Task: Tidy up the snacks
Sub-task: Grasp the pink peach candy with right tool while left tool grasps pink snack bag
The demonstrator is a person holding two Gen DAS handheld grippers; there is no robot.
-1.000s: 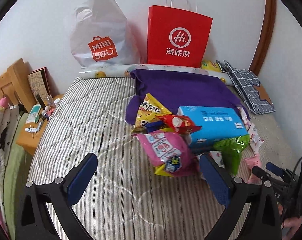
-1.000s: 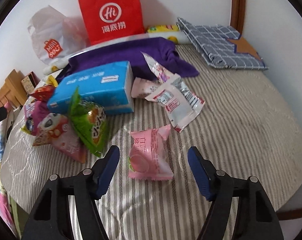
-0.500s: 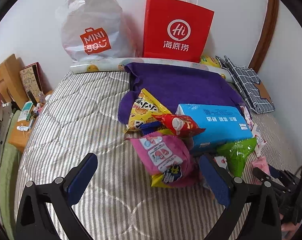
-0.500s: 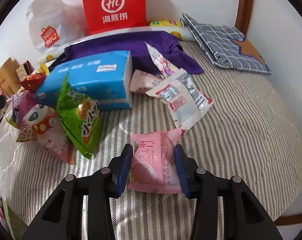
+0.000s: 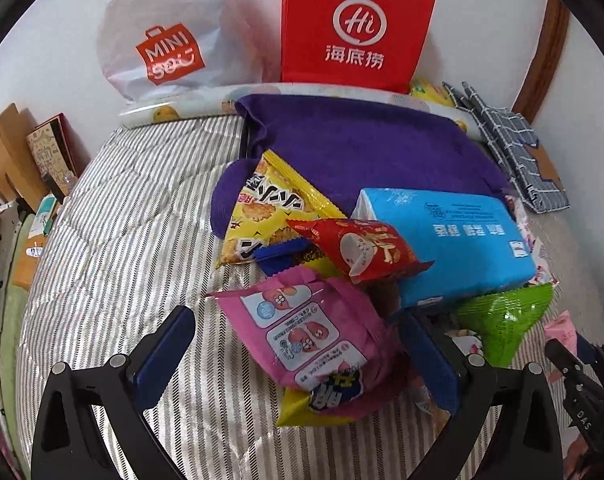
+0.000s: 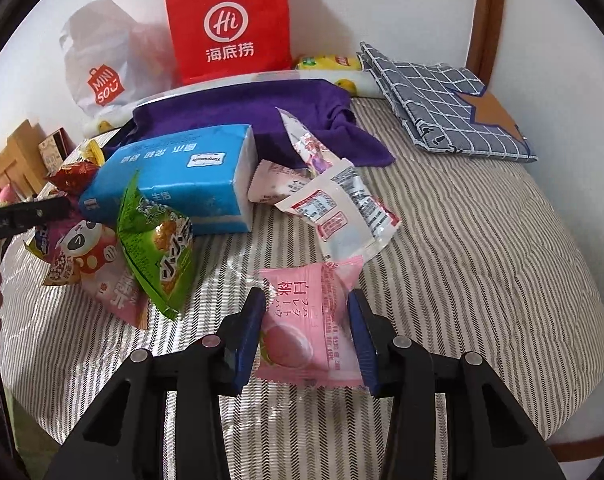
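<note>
A second ago our right gripper (image 6: 306, 336) stood wide around the pink peach packet (image 6: 307, 330); now its pads press both sides, clamped on it, though the packet appears to still lie on the striped bed (image 6: 481, 240). We judge the first snack is secured and ready to lift. Our left gripper (image 5: 298, 354) has crept closer to the heap, fingers spread apart around the magenta snack bag (image 5: 309, 336), touching nothing yet. The red paper bag (image 6: 228, 24) stands against the wall.
</note>
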